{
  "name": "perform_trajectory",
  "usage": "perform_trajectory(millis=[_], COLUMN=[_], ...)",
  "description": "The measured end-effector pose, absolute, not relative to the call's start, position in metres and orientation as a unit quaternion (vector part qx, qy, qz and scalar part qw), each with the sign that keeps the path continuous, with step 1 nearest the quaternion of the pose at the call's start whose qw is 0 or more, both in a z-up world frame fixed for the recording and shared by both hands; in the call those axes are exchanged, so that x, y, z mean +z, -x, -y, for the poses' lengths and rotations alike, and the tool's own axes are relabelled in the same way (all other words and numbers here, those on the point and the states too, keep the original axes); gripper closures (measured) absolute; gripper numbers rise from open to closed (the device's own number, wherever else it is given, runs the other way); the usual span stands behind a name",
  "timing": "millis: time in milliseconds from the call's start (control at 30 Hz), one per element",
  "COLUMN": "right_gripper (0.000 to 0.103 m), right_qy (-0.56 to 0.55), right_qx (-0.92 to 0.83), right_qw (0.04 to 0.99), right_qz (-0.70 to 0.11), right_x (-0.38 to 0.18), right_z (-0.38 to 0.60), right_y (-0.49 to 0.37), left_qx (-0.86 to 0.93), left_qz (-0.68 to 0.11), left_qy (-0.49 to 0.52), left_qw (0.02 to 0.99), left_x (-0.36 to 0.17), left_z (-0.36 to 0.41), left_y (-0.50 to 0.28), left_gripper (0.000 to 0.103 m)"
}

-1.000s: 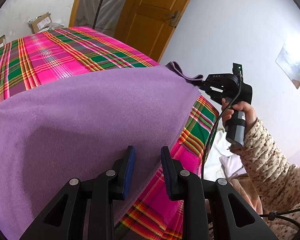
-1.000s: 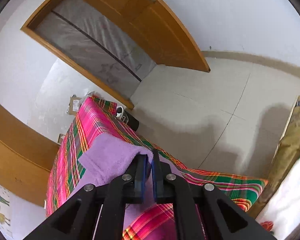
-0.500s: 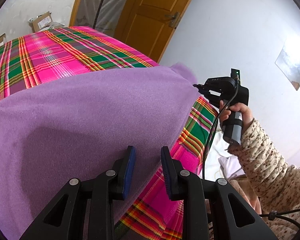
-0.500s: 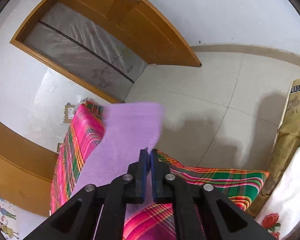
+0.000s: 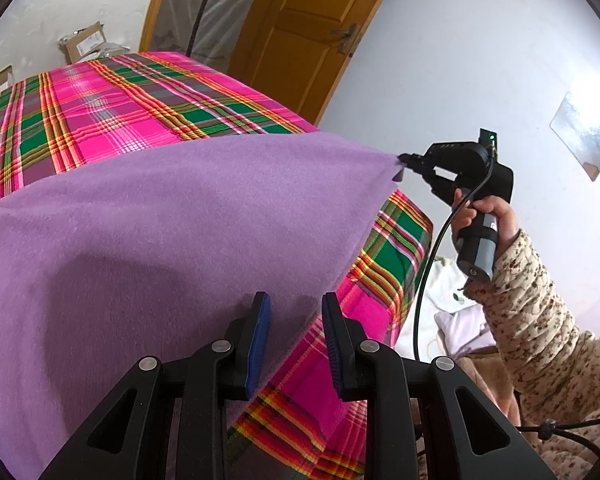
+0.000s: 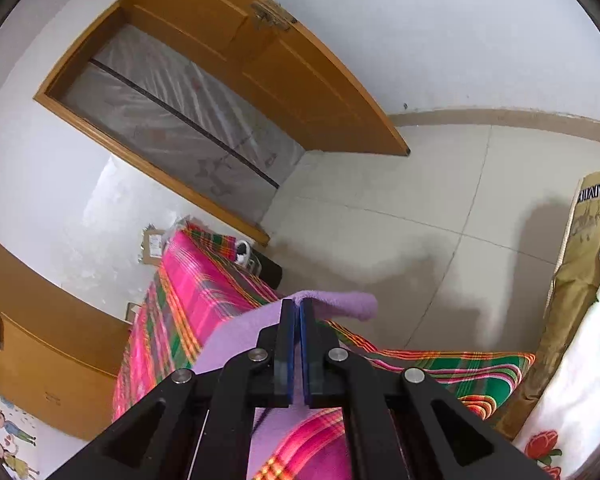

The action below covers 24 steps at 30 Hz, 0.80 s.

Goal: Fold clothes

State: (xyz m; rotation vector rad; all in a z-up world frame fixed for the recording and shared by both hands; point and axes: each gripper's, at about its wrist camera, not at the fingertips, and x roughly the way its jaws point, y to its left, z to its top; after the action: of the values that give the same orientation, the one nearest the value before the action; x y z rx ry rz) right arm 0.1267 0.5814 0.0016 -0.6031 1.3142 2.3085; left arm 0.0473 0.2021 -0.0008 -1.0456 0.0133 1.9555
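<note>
A hand (image 5: 486, 216) in a speckled beige knitted sleeve (image 5: 540, 320) holds the right gripper (image 6: 295, 312) out past the far right corner of the bed, covered in pink-and-green plaid fabric (image 5: 100, 100); its jaws are pinched tight on one corner of the purple fleece cloth (image 5: 160, 232), lifting that corner off the cover. The left gripper (image 5: 294, 320) hovers over the cloth's near right edge, jaws parted and gripping nothing. The cloth spreads across the near half of the bed. Bare tiled floor (image 6: 440, 208) lies beyond the right edge.
</note>
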Motion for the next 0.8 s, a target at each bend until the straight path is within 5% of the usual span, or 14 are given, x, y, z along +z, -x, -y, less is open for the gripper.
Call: perform_trajectory(millis=[467,633,800], right_gripper=[0.099,0.098,0.097], right_qy=[0.278,0.276,0.273], right_qx=[0.813,0.834,0.875], right_qw=[0.242,0.285,0.224], right_qz=[-0.45,-0.383,-0.331], right_x=[-0.016,0.008,0.027], right_z=[-0.578,-0.555,-0.51], right_y=[-0.117,-0.125,-0.119], left_qx=[0.797,0.802,0.805], left_qz=[0.013,0.021,0.029], left_qy=[0.417,0.416,0.414], left_qw=[0.437,0.429,0.424], left_x=[0.004,0.004,0.005], left_z=[-0.18,-0.171,-0.16], left_y=[-0.055,-0.055,-0.058], left_gripper=[0.076,0.076,0.076])
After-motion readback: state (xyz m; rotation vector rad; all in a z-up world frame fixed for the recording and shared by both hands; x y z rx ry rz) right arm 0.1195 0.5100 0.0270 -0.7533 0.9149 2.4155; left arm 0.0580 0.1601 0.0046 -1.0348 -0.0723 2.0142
